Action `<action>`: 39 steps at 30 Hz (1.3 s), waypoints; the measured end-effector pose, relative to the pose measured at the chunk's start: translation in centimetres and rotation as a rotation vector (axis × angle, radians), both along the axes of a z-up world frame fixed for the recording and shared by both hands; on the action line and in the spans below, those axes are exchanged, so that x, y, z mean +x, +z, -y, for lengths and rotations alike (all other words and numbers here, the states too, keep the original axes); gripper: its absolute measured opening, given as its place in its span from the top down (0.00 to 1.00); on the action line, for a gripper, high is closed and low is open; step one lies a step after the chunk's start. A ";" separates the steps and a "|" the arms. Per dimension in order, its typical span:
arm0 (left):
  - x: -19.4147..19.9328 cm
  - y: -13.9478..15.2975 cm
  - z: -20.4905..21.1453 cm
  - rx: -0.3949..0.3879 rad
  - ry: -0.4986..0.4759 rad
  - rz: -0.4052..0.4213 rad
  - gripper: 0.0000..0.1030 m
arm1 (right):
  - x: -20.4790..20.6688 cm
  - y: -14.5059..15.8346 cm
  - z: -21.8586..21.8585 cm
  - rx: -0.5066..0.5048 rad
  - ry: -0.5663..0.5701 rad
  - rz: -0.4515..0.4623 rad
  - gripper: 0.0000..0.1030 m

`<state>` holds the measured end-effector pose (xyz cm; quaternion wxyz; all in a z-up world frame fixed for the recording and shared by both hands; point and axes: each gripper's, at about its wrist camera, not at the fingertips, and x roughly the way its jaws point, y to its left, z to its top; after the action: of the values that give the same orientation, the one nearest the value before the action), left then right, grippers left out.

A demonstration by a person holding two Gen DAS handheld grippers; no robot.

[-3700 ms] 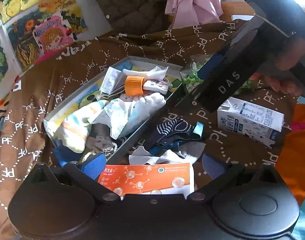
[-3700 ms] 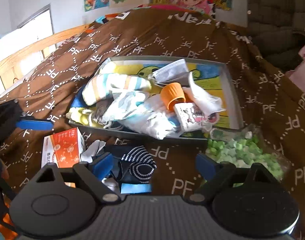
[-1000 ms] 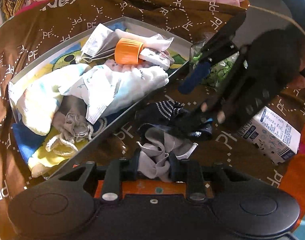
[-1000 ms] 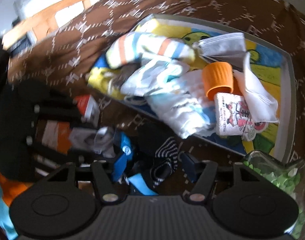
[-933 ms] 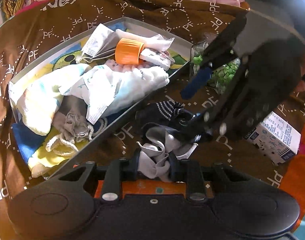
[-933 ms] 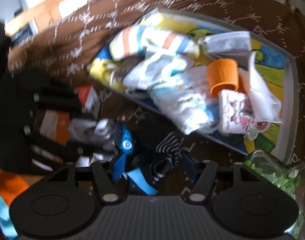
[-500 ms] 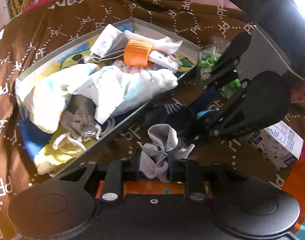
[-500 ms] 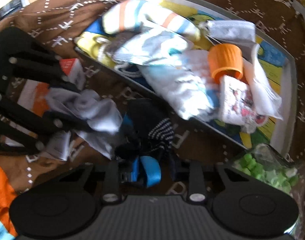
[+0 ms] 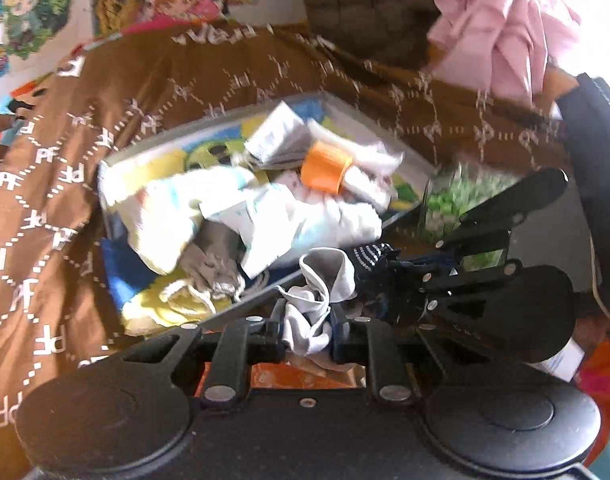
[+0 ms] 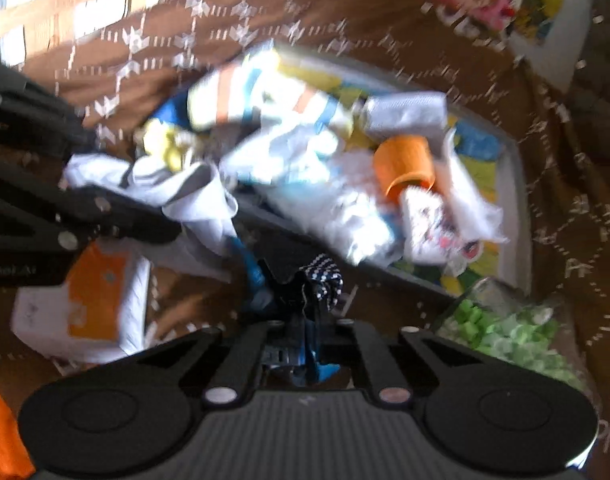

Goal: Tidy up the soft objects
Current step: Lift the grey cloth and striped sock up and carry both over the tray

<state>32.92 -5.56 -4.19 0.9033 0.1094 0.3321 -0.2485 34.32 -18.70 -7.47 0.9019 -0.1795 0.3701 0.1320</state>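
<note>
My left gripper (image 9: pixel 307 328) holds a crumpled grey sock (image 9: pixel 325 276) off the brown bedspread, its jaws still closing on it. Right beside it, my right gripper (image 10: pixel 307 320) is shut on a dark sock with a white-striped cuff and blue trim (image 10: pixel 321 276). Both socks hang just in front of the near wall of the grey tray (image 9: pixel 153 144). The tray holds a heap of pale socks and cloths. In the right wrist view the grey sock (image 10: pixel 193 188) and the left gripper's fingers (image 10: pixel 145 232) are at the left. The picture is blurred by motion.
An orange cup (image 9: pixel 325 168) lies in the tray among the cloths. A clear bag of green pieces (image 9: pixel 445 204) sits by the tray's right corner. An orange and white box (image 10: pixel 93 300) lies on the bedspread below the left gripper. Pink cloth (image 9: pixel 505 20) is heaped behind.
My right gripper has shut on the dark striped sock and raised it off the bedspread. My left gripper has risen with the grey sock toward the tray's near wall.
</note>
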 end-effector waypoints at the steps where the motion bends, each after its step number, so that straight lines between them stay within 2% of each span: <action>1: -0.4 0.5 -0.1 -0.012 0.012 0.011 0.80 | -0.5 0.7 0.2 0.016 -0.012 0.026 0.96; 6: -2.0 3.0 -0.8 -0.070 0.072 0.078 0.80 | -2.6 3.5 1.2 0.079 -0.056 0.128 0.96; 12: -2.2 5.3 -1.2 -0.153 0.103 0.157 0.80 | -2.8 6.1 2.5 0.167 -0.099 0.243 0.96; 16: 0.5 5.9 -1.1 -0.231 0.148 0.146 0.80 | -2.1 7.6 4.2 0.249 -0.136 0.322 0.96; 22: 6.6 5.7 -0.3 -0.322 0.219 0.157 0.80 | 1.9 10.2 6.2 0.342 -0.159 0.429 0.96; 25: 9.8 5.1 0.9 -0.339 0.227 0.152 0.79 | 4.2 11.3 7.6 0.443 -0.182 0.466 0.96; 27: 11.7 4.2 1.8 -0.335 0.222 0.143 0.79 | 5.7 11.1 8.7 0.515 -0.201 0.460 0.96; 32: 15.0 1.3 3.6 -0.322 0.223 0.074 0.79 | 9.1 8.0 10.1 0.515 -0.273 0.371 0.96; 39: 16.5 -1.1 3.6 -0.339 0.254 0.006 0.79 | 10.6 4.5 10.4 0.501 -0.351 0.261 0.96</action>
<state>49.45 -9.11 -5.28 0.9339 -0.0860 0.2941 -0.1843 44.97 -29.12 -2.94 0.9667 0.0989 0.2328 0.0375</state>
